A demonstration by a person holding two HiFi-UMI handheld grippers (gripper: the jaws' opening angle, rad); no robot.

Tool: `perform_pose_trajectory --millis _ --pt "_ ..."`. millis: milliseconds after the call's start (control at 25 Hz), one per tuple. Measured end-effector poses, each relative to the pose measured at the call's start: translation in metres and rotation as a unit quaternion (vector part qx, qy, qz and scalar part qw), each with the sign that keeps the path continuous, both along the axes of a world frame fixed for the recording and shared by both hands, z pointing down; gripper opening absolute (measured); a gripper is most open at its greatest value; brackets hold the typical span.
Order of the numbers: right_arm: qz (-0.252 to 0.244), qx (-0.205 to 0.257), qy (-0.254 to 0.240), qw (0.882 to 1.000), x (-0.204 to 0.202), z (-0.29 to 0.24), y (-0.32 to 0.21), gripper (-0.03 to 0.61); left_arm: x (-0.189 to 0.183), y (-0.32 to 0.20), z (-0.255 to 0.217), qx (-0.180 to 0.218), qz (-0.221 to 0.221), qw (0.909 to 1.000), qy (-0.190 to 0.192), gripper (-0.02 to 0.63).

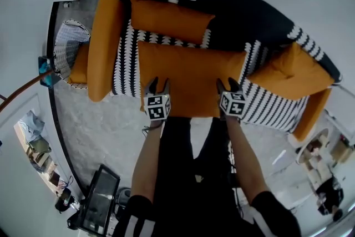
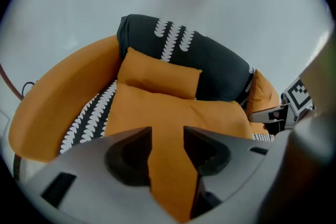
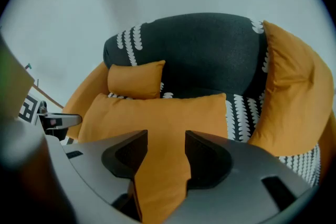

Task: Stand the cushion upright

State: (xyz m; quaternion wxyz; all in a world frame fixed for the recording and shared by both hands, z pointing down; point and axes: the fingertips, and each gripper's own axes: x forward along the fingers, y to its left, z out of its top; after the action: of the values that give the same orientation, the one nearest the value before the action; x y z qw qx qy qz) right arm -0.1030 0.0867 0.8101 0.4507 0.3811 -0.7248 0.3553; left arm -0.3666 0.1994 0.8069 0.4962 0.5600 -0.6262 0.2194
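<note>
One sofa [image 1: 244, 14] is carrying three orange cushions: a big cushion [image 1: 191, 77] lying on its seat, a small cushion [image 1: 169, 19] leaning at its back, and a third cushion [image 1: 291, 72] sitting at its right end. Two tools are hovering at its front edge: the left tool [image 1: 158, 85] and the right tool [image 1: 228, 85].

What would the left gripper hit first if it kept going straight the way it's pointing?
The large orange cushion lying flat on the sofa. Its fabric fills the gap between the open jaws of the left gripper, near the cushion's front edge. Whether they touch it yet is unclear.
</note>
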Motion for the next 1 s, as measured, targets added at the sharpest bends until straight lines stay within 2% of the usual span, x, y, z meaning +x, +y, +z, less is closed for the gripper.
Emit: perform_pose_trajectory --millis 160,320,520,880,1000 --pt "0.011 -0.022 0.037 0.999 0.012 0.023 0.005 0.205 -0.006 0.011 0.023 -0.031 -0.002 0.9995 0.004 0.167" --pt "0.014 -0.033 0.05 0.998 0.009 0.033 0.002 0.204 -0.007 0.01 0.037 -0.046 0.016 0.9988 0.006 0.167" --pt "0.024 -0.062 0.05 0.997 0.008 0.041 -0.005 0.204 -0.007 0.003 0.041 -0.055 0.015 0.9983 0.014 0.167" --pt "0.028 -0.056 0.043 0.997 0.005 0.041 -0.005 0.195 -0.008 0.003 0.044 -0.064 0.012 0.9977 0.017 0.163" --pt "0.023 -0.054 0.039 0.997 0.005 0.039 -0.006 0.175 -0.006 0.001 0.043 -0.074 0.023 0.9969 0.016 0.132"
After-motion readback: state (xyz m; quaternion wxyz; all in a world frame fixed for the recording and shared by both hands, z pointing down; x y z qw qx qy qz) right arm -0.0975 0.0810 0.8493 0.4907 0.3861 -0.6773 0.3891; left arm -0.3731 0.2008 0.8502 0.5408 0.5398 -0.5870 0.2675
